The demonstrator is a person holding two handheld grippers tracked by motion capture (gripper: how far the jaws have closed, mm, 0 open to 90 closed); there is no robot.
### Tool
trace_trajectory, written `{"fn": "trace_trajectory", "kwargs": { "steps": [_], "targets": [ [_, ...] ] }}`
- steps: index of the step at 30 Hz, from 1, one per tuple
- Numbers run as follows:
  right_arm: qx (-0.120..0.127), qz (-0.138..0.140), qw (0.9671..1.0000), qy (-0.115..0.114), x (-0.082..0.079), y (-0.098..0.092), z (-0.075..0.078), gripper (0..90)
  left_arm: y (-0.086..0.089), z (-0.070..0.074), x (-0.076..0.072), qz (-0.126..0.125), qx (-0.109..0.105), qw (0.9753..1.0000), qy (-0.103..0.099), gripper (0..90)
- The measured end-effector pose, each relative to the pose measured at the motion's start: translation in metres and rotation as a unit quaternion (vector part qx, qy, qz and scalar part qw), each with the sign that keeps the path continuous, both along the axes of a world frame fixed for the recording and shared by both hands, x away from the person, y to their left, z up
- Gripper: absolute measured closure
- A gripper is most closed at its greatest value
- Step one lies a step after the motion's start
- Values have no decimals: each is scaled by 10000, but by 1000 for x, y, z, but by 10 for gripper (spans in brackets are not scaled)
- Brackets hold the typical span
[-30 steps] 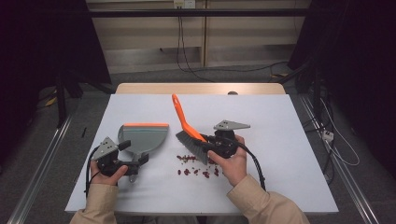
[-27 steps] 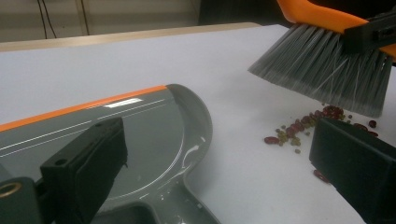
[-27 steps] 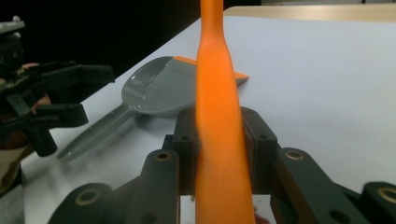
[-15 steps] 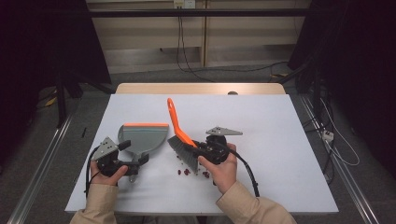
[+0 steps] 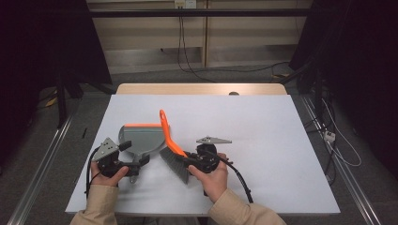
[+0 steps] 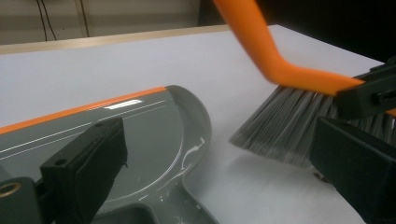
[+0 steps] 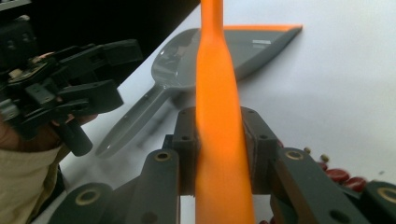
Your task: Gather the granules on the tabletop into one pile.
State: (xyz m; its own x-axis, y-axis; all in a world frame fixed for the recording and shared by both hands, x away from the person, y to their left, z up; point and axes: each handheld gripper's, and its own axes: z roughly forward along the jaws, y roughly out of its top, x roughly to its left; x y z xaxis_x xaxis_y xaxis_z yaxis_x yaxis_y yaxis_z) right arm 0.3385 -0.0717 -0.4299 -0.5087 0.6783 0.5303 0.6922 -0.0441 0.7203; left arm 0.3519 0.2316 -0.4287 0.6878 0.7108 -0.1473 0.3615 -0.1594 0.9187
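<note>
A grey dustpan [image 5: 141, 138] with an orange front edge lies flat on the white table [image 5: 263, 126]. Its handle points at my left gripper [image 5: 134, 153], which stands open with its jaws wide on either side of the pan's [image 6: 140, 135] rear and handle. My right gripper [image 5: 185, 157] is shut on the orange handle of a hand brush [image 5: 166, 131]. The brush's grey bristles [image 6: 280, 126] rest on the table just right of the pan. In the right gripper view the handle [image 7: 217, 93] rises between the closed jaws, and a few red beans [image 7: 341, 175] lie at lower right.
The tabletop is bare white to the right and at the back, where a wooden strip [image 5: 202, 89] edges it. Dark floor, rails and cables [image 5: 187, 47] surround the table. The person's sleeves come in at the bottom edge.
My right gripper has carried the brush left and nearer the person, up beside the dustpan. The red beans seen earlier on the table are now under the brush and hand. The left gripper has barely moved.
</note>
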Motion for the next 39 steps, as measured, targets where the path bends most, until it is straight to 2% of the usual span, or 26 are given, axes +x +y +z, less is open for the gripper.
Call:
{"fn": "trace_trajectory", "kwargs": {
  "steps": [2, 3, 4, 5, 7, 11, 17, 25, 39],
  "targets": [
    [99, -104, 9996, 225, 2, 1, -6, 714, 0, 0, 0, 2, -2, 10000, 11, 40],
    [-4, -129, 9995, 290, 2, 3, -9, 715, 0, 0, 0, -3, 4, 10000, 7, 40],
    [-81, -162, 9994, 309, 2, 5, -11, 714, 0, 0, 0, -3, 2, 10000, 7, 40],
    [-166, -243, 9993, 225, 2, 5, -12, 715, 0, 0, 0, 1, 7, 10000, 7, 40],
    [-140, -332, 9987, 346, 4, 4, -13, 715, 0, 0, 0, 2, 7, 10000, -4, 40],
    [-345, -365, 9984, 240, 3, 1, -13, 714, 0, 0, 0, 10, 3, 10000, -1, 40],
    [-379, -511, 9973, 359, 6, -11, -15, 711, 1, 1, -1, 6, 5, 10000, -14, 40],
    [-520, -678, 9959, 301, 4, -25, -14, 710, -1, 1, -1, -8, 45, 10000, -23, 40],
    [-594, -960, 9932, 286, 0, -54, -15, 708, -2, 0, 0, -6, 69, 10000, -8, 40]
  ]
}}
